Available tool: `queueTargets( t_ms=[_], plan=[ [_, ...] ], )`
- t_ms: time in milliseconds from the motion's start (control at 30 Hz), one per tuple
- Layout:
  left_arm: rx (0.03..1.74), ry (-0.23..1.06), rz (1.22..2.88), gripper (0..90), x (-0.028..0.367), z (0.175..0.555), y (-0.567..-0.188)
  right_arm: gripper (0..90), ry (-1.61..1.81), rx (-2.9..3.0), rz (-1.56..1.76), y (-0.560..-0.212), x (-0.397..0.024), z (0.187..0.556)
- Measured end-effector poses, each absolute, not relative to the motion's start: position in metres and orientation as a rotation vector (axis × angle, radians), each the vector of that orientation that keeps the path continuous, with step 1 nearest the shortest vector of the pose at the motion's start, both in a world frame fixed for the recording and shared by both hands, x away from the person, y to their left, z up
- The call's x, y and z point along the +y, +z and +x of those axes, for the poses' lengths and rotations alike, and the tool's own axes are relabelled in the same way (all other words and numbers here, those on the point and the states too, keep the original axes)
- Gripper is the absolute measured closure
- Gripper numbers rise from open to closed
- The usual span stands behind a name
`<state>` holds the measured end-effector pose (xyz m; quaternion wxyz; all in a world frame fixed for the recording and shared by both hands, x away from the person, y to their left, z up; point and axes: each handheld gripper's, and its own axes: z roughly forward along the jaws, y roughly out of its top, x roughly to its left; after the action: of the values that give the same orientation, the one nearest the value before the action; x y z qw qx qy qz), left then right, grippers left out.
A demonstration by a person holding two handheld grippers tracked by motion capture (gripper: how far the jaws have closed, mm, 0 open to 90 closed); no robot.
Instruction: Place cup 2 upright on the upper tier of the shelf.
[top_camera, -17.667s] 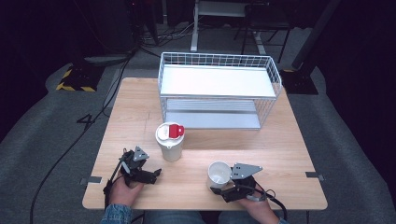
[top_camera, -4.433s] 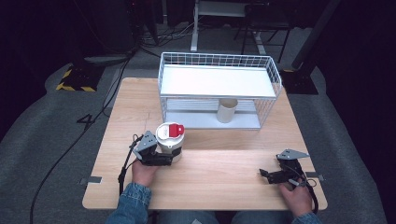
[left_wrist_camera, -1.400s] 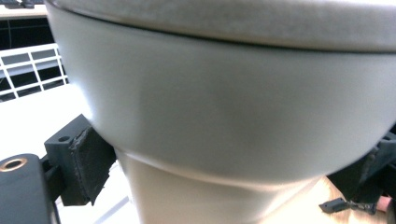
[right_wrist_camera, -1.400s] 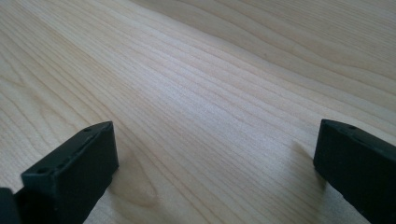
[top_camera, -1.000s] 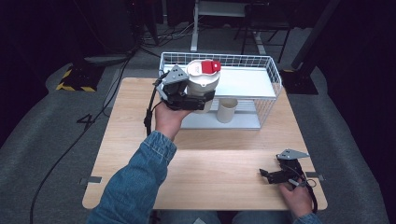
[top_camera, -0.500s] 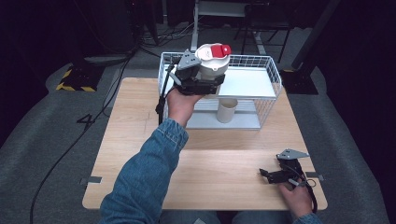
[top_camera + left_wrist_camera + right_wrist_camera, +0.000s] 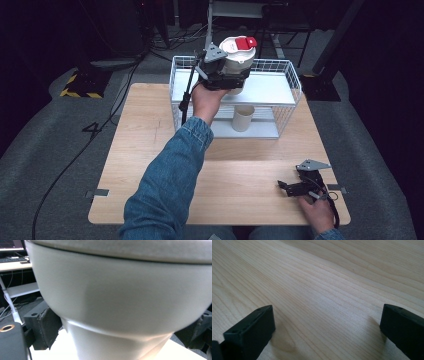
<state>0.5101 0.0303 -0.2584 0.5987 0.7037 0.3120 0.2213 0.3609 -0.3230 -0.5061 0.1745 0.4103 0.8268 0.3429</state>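
While our left gripper [image 7: 222,75] stays clamped on the lidded white container [image 7: 235,57], we hold it above the wire rack [image 7: 287,82]; rigid, smooth, probably top-heavy, so we grip below the flare. Our right gripper [image 7: 295,187] rests open on the table [image 7: 150,135]

A pale wooden table [image 7: 150,145] is set on a grey carpeted floor [image 7: 45,165], which is marked with a dark figure four [image 7: 93,130] just off the table's left edge. Black-and-yellow hazard tape [image 7: 77,92] is seen beyond the far left corner. Cables [image 7: 165,37] are strewn behind the far edge — the room beyond is left dark — and a white stand [image 7: 240,9] is placed there.
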Motion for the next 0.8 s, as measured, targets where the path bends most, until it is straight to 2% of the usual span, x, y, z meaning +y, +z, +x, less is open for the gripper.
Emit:
queueTargets(
  t_ms=[167, 800],
  plan=[
    [0.733, 0.562, 1.633, 9.3, 0.020, 0.519, -0.258, 0.0, 0.970, 2.343, 1.162, -0.506, -0.323, 0.361],
    [0.808, 0.543, 1.637, 9.3, -0.004, 0.543, -0.274, 0.1, 0.970, 2.340, 1.165, -0.506, -0.322, 0.361]
  ],
)
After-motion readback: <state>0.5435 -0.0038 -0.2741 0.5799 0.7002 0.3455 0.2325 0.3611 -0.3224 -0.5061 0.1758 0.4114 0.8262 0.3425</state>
